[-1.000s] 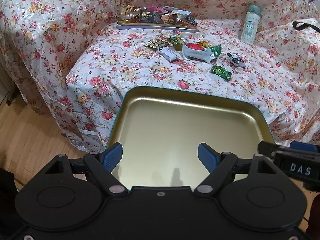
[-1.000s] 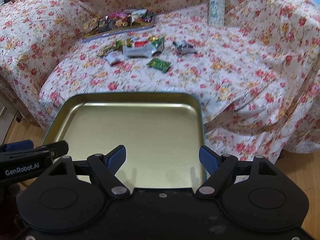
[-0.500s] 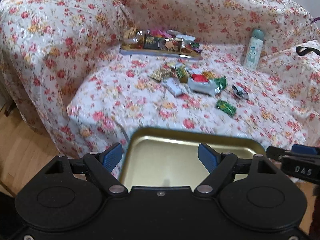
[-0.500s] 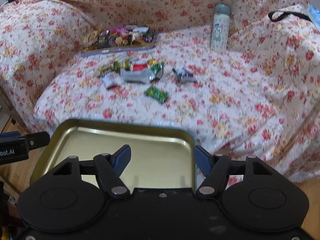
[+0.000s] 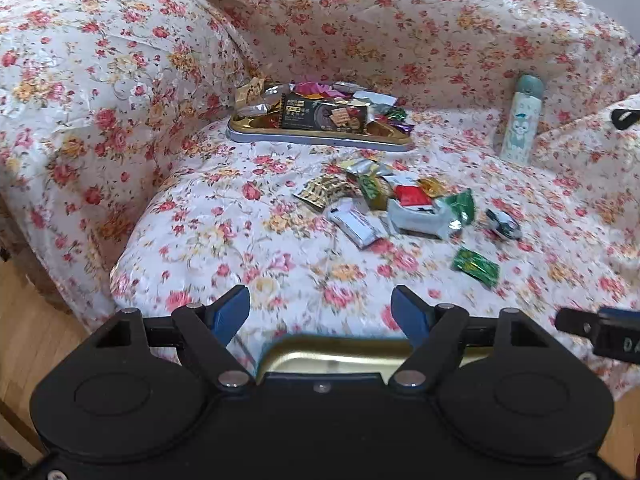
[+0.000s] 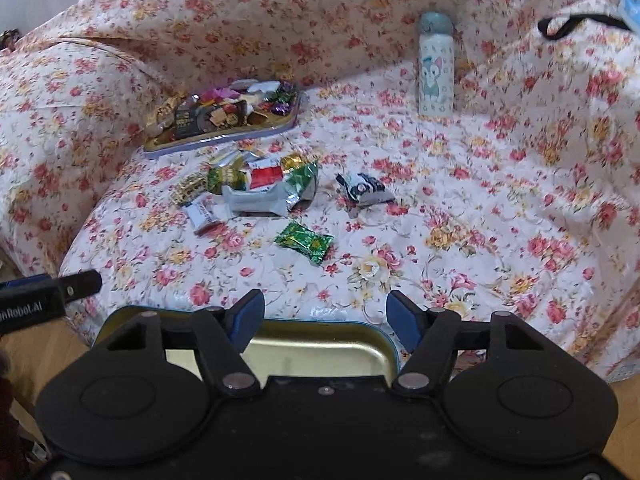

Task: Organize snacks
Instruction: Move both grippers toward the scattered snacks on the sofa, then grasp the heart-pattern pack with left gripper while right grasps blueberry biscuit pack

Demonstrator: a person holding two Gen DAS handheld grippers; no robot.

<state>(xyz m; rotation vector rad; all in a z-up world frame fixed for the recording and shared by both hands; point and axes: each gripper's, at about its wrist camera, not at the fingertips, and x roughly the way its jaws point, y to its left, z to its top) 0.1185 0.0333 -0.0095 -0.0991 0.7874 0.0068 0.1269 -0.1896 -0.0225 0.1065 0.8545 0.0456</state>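
Loose snack packets lie on the floral sofa seat: a grey pouch (image 5: 420,220) (image 6: 256,200), a green packet (image 5: 476,266) (image 6: 304,242) and a black-and-white one (image 5: 502,222) (image 6: 364,188). Behind them a tray (image 5: 320,142) (image 6: 224,140) is heaped with snacks. An empty gold tray (image 5: 340,354) (image 6: 320,350) shows only as a strip under both grippers. My left gripper (image 5: 320,300) is open, its jaws closing with nothing between them. My right gripper (image 6: 325,300) is open too, holding nothing.
A pale bottle (image 5: 520,120) (image 6: 436,68) with a cartoon print stands at the back right of the seat. A black strap (image 6: 576,24) lies on the right armrest. Wooden floor (image 5: 24,340) runs in front of the sofa, left of the armrest.
Both grippers have moved forward toward the sofa seat. The empty gold tray has slid down in both views and is mostly hidden under them. Both pairs of jaws stand slightly narrower.
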